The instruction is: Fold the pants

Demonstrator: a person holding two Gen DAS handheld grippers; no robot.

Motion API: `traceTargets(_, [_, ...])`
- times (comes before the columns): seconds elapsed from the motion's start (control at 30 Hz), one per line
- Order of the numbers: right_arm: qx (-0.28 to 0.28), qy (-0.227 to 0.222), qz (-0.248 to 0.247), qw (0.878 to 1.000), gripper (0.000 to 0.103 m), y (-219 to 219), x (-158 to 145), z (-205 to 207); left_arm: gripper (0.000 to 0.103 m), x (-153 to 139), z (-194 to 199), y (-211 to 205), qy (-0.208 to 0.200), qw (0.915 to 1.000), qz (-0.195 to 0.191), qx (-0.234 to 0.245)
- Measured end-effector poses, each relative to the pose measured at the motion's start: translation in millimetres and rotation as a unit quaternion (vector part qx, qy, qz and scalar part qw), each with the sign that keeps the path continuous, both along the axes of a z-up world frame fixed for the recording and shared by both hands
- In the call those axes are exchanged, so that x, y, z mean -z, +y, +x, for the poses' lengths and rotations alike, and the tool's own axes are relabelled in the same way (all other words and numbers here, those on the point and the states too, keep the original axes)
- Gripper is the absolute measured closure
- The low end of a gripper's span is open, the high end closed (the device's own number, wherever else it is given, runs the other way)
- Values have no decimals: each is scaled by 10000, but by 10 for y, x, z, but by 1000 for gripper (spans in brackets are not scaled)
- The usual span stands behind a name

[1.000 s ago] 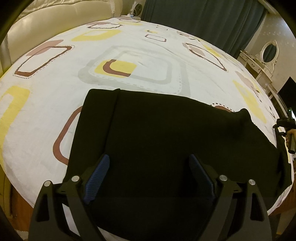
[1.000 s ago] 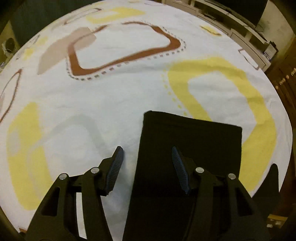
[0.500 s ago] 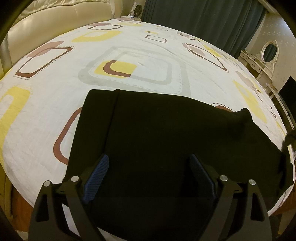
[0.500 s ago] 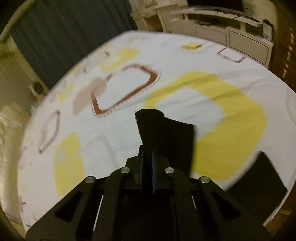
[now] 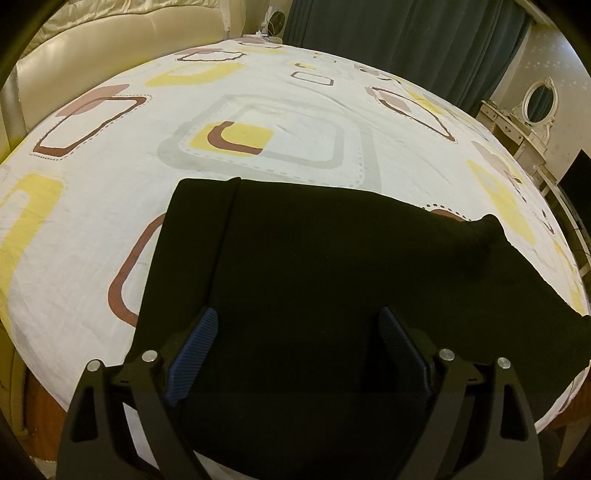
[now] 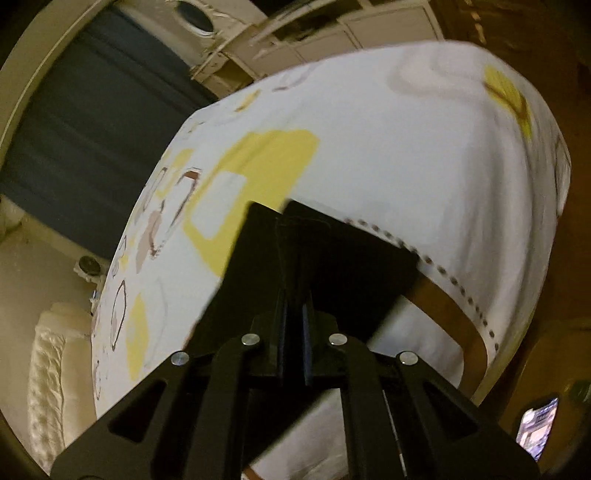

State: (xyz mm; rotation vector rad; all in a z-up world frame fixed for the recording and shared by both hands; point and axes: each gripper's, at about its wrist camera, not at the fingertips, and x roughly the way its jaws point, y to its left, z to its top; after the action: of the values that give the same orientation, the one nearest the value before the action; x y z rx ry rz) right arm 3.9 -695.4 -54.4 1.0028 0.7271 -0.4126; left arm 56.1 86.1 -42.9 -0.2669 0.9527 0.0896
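Observation:
Black pants lie spread across a patterned bed sheet in the left wrist view, waistband end at the left. My left gripper hovers over their near part, open, with its blue pads wide apart and nothing pinched. In the right wrist view my right gripper is shut on the leg end of the black pants, which hangs lifted over the sheet. That view is tilted and blurred.
A cream padded headboard and dark curtains stand behind the bed. A white dressing table with an oval mirror is at the right. The sheet's far half lies bare. White cabinets show beyond the bed.
My right gripper shut on the leg end of the pants, lifted it and swung sideways with a roll. The left gripper and the waist part stayed still.

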Motion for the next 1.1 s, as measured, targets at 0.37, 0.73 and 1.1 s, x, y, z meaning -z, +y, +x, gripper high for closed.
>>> traceTargets(0.37, [432,-210,435,9979,77,-206,126,-19,15,-1,-5,-2,-4,10000,22,3])
traceTargets(0.73, [404,-55,-34,9992,97,-286,204,-176,15,-3,-7,-3,-6,10000,42,13])
traceTargets(1.1, [302,-320,418,9982,97,-396,329,-215,15,-8,-10,-2,-9,10000,56,20])
